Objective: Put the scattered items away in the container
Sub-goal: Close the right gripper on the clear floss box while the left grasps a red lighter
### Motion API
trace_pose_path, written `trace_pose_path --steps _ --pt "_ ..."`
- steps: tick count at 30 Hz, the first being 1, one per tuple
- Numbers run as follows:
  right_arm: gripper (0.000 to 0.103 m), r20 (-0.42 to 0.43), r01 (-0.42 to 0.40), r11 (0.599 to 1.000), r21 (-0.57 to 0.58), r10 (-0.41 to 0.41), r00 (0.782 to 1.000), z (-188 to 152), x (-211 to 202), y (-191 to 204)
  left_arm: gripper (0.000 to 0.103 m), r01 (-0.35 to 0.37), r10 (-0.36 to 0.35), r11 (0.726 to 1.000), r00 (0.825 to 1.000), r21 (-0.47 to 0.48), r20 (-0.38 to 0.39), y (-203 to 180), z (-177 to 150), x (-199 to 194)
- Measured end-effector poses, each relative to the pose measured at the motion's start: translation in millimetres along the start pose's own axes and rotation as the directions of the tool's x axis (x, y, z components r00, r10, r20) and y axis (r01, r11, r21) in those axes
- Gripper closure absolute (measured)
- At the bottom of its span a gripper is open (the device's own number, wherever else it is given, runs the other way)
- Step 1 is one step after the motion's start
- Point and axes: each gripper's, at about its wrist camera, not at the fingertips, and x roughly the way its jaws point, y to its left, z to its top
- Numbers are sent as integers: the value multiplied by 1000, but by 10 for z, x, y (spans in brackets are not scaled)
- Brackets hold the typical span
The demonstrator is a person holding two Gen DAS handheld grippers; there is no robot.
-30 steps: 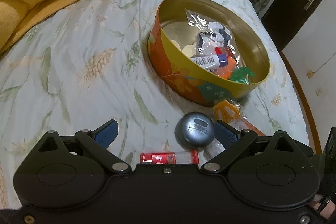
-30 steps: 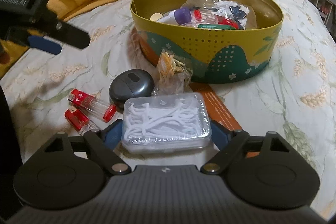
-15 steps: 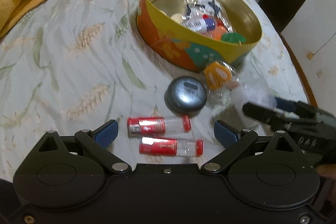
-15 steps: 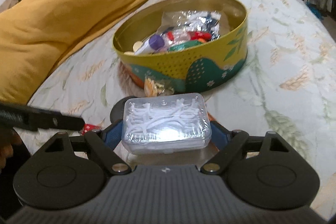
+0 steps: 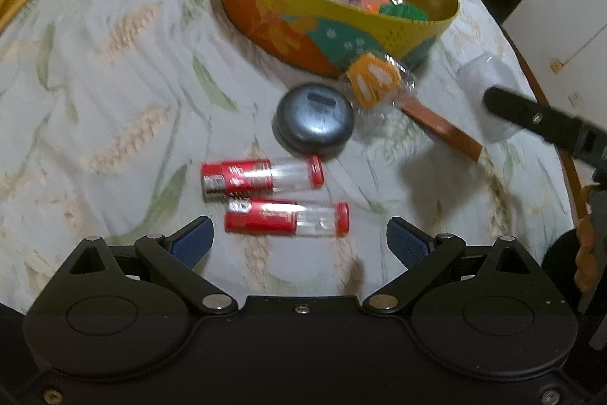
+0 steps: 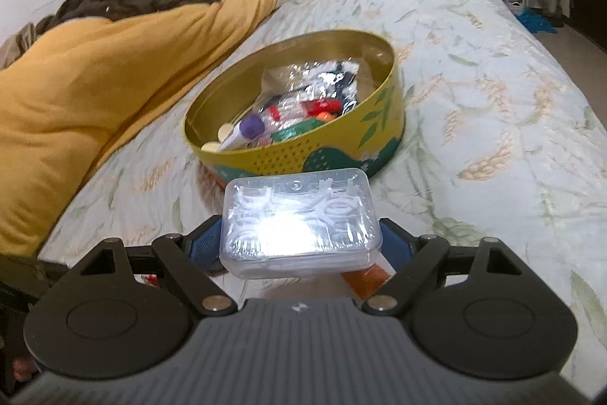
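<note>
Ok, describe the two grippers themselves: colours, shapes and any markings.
Both share one build. The left gripper has a smooth black body with two round domed housings, black linkage bars on silver pivot pins, and blue ribbed finger pads. The right gripper is alike, but its centre panel is dark grey and ribbed with a small pale logo. No cables or sleeves are visible.

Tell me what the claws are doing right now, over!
Right claw shut on floss pick box, short of tin. Left claw open above two red tubes. Path clear.

A leaf-print bedspread bears a round tin, grey case, two red-capped tubes, and yellow blanket.
</note>
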Motion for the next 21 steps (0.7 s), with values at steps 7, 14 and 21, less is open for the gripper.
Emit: trace_pose_path --steps 7,14,21 --pt "17 46 -10 1000 30 8 999 49 -123 -90 7 -40 45 996 997 77 -61 -92 50 214" --pt "17 59 -33 999 23 32 998 53 -175 -82 8 -155 170 979 979 132 -115 -283 59 497" --pt "17 54 -25 1000 16 24 998 36 -176 -73 23 -145 150 986 987 84 -52 -272 2 399"
